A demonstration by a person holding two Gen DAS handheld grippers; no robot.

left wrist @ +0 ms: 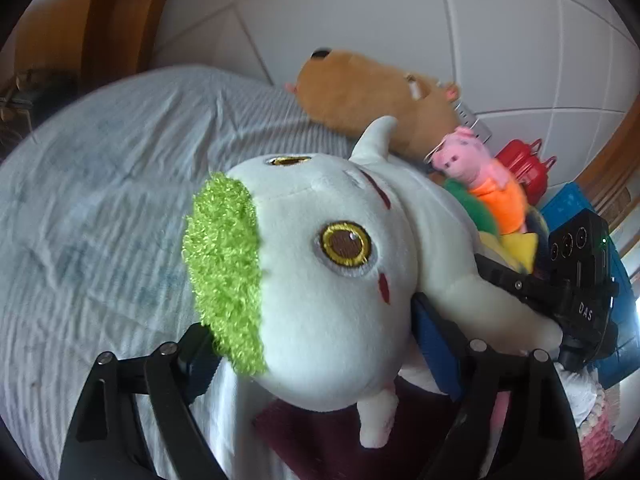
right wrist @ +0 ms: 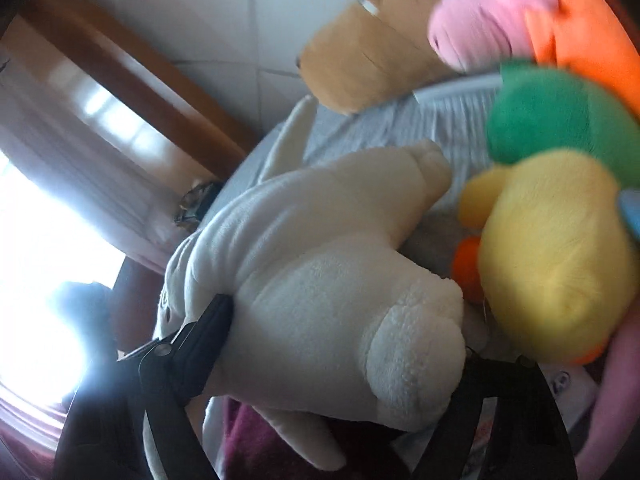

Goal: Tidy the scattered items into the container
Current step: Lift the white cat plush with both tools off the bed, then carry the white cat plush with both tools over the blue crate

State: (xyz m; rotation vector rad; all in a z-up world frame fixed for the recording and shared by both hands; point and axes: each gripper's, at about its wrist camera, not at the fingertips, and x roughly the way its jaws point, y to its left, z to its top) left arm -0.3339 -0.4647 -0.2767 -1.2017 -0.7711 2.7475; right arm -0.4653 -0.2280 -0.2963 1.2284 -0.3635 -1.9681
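A big white plush (left wrist: pixel 320 248) with a green curly patch and round brown eyes fills the left wrist view. Its head sits between the fingers of my left gripper (left wrist: pixel 316 340), whose blue pad presses its cheek. The right gripper's black body (left wrist: pixel 580 280) shows at the right, clamped on the plush's rear. In the right wrist view the white plush's body (right wrist: pixel 320 260) lies between the fingers of my right gripper (right wrist: pixel 344 332). A black finger (right wrist: pixel 208 320) dents its side, and the other finger is hidden behind it. A blue box (left wrist: pixel 568 208) stands far right.
A brown plush (left wrist: pixel 360 92), a pink pig plush (left wrist: pixel 476 160) in orange, and a green and yellow plush (right wrist: pixel 552 248) crowd the bed's right end. A red case (left wrist: pixel 524 168) sits beyond. The striped sheet (left wrist: pixel 100 200) stretches left. A maroon cloth (left wrist: pixel 320 440) lies below.
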